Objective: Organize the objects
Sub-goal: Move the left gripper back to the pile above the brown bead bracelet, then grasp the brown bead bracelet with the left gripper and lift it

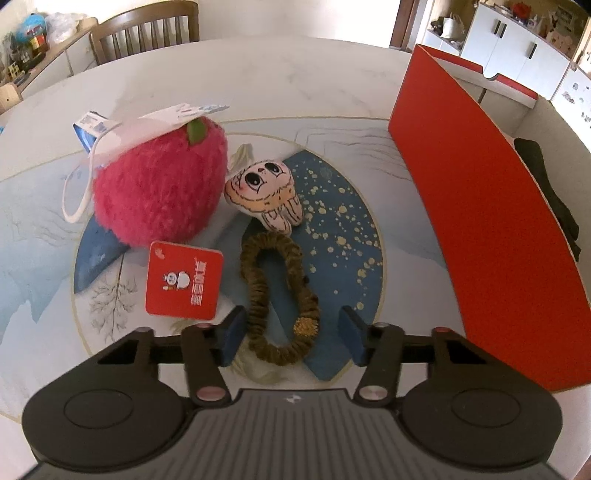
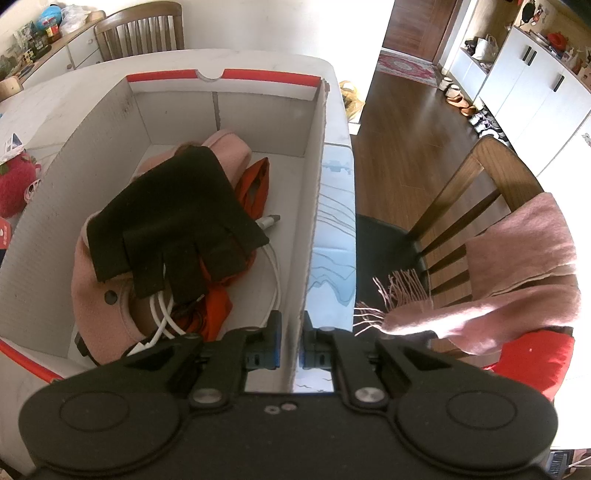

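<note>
In the left wrist view my left gripper [image 1: 291,338] is open, its blue pads on either side of the near end of a brown hair scrunchie [image 1: 279,295] lying on the table. Beyond it lie a small tooth-shaped plush [image 1: 264,192], a red fluffy strawberry plush [image 1: 159,181] with paper tags, and a red square card [image 1: 183,285]. The red-sided cardboard box [image 1: 480,229] stands to the right. In the right wrist view my right gripper [image 2: 291,345] is shut on the box's right wall [image 2: 314,206]. Inside the box lie a black fingerless glove [image 2: 177,218], a pink hat [image 2: 99,302], an orange cloth [image 2: 255,184] and a white cable [image 2: 273,273].
The table [image 1: 258,74] has a patterned top. A wooden chair [image 1: 147,29] stands at its far side. Another chair [image 2: 476,206] with a pink scarf [image 2: 517,280] stands right of the table edge. White cabinets [image 2: 535,81] line the far right wall.
</note>
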`<state>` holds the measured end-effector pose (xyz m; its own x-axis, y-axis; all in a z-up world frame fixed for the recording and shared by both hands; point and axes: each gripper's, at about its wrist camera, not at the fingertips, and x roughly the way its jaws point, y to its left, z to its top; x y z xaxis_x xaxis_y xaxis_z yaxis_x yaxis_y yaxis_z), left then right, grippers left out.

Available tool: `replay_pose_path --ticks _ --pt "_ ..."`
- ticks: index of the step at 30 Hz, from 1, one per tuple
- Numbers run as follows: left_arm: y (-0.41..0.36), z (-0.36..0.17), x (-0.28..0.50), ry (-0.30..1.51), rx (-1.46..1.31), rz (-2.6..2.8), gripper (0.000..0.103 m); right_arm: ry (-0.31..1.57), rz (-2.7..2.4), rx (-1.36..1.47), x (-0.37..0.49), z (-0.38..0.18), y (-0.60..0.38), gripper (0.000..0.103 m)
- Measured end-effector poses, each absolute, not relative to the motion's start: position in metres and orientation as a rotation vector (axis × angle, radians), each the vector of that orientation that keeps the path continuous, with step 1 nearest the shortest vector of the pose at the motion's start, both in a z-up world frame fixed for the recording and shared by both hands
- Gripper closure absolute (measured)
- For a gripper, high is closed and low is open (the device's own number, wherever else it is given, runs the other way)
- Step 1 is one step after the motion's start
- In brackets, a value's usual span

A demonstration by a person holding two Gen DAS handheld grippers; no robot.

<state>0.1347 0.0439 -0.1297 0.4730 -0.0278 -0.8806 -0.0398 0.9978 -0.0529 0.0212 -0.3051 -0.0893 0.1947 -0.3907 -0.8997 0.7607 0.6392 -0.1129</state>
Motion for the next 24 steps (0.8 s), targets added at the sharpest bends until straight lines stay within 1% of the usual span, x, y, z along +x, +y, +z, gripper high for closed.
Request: replay_pose_path --ticks 1,3,6,14,24 --pt "0.043 -0.129 0.135 1.079 -0.06 0.009 0.066 1.104 -0.837 0.401 0.022 -0.089 -0.305 0.095" --pt "0.041 -0.129 0.135 1.08 -0.049 0.002 0.071 1.104 -0.839 0.4 0.022 -0.09 -0.305 0.096" --pt "0.039 -0.128 0.135 1.081 -0.024 0.007 0.082 1.097 -0.841 0.404 0.021 -0.089 -0.305 0.099" --pt "0.043 -0.121 0.129 1.066 -0.076 -0.011 0.083 1.081 -0.835 0.412 0.018 -0.088 -0.306 0.1" --pt "0.043 -0.085 0.115 1.005 -0.165 -0.076 0.083 1.079 -0.827 0.413 0.016 -0.088 -0.307 0.099"
